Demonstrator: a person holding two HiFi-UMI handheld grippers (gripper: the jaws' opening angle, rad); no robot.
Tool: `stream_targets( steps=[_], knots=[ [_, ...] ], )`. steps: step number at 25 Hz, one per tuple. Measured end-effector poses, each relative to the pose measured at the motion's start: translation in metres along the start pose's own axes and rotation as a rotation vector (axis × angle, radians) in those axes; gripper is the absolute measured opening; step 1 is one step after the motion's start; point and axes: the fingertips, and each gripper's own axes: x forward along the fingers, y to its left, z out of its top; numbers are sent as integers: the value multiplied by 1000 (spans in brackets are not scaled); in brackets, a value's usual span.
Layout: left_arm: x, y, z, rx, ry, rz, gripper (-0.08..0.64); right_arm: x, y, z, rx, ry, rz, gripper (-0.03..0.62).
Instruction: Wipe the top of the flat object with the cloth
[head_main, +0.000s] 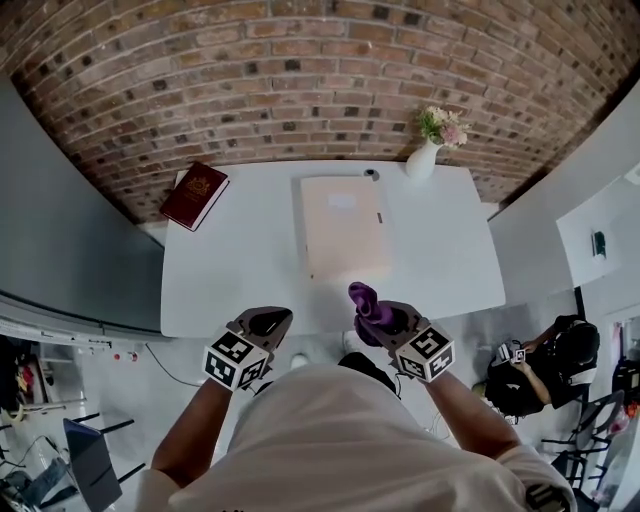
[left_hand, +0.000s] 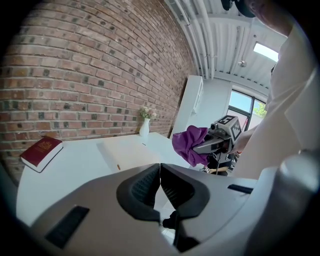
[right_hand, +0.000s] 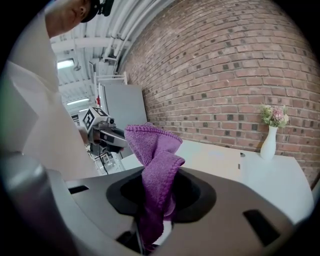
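Note:
A pale, flat rectangular object (head_main: 343, 224) lies on the white table (head_main: 240, 280), near its far middle. The same flat object (left_hand: 127, 151) shows in the left gripper view and again as a pale slab (right_hand: 220, 159) in the right gripper view. My right gripper (head_main: 383, 317) is shut on a bunched purple cloth (head_main: 368, 305), held over the table's near edge, short of the flat object. The cloth (right_hand: 154, 170) stands up between the jaws. My left gripper (head_main: 268, 322) is shut with nothing in it, at the near edge to the left; its jaws meet (left_hand: 159, 187).
A dark red book (head_main: 194, 195) lies at the table's far left corner. A white vase with flowers (head_main: 428, 150) stands at the far right, against the brick wall. A small dark item (head_main: 371, 173) sits beyond the flat object. Bags and cables lie on the floor at the right (head_main: 530, 370).

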Motion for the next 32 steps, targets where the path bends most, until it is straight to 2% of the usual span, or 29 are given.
stream_targets(
  steps=[16, 32],
  knots=[
    [-29, 4, -16, -22, -18, 24, 25, 11, 32, 3, -39, 15, 34, 141],
    [-23, 3, -25, -23, 7, 12, 25, 10, 40, -1, -40, 21, 49, 141]
  ],
)
